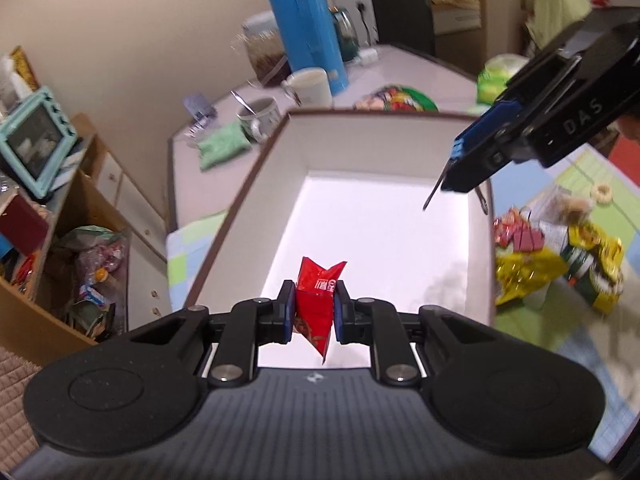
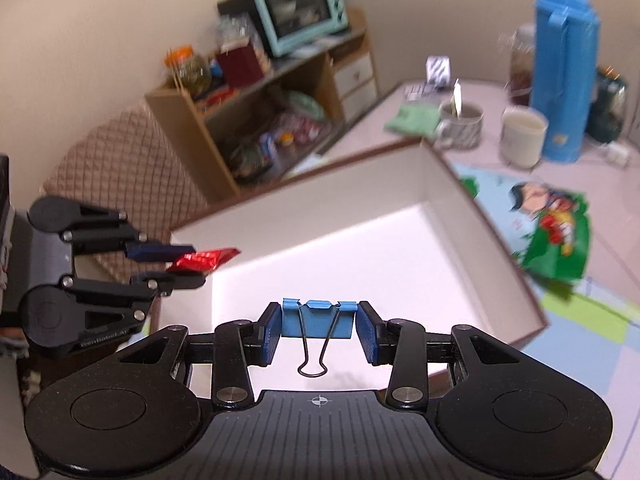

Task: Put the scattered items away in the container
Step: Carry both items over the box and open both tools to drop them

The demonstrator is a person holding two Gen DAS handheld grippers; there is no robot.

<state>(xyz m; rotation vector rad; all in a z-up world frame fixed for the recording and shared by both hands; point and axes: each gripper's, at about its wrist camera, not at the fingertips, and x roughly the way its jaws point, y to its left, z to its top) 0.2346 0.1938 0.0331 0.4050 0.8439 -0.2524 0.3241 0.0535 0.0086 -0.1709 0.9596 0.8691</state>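
A white box with a brown rim (image 1: 256, 176) (image 2: 500, 232) lies open on the table, its floor bare. My left gripper (image 1: 314, 312) (image 2: 188, 258) is shut on a red snack packet (image 1: 318, 300) (image 2: 202, 260) and hovers over the box's near edge. My right gripper (image 2: 318, 320) (image 1: 456, 164) is shut on a blue binder clip (image 2: 318, 318), whose wire handles hang down above the box floor. In the left wrist view the right gripper reaches in from the upper right, over the box's right side.
Snack packets (image 1: 560, 260) lie scattered on the checked mat right of the box. Two mugs (image 2: 520, 136), a blue thermos (image 2: 560, 72), a green pouch (image 1: 222, 148) and a green cartoon bag (image 2: 556, 232) stand behind. A shelf (image 2: 240, 120) with a teal oven stands to the left.
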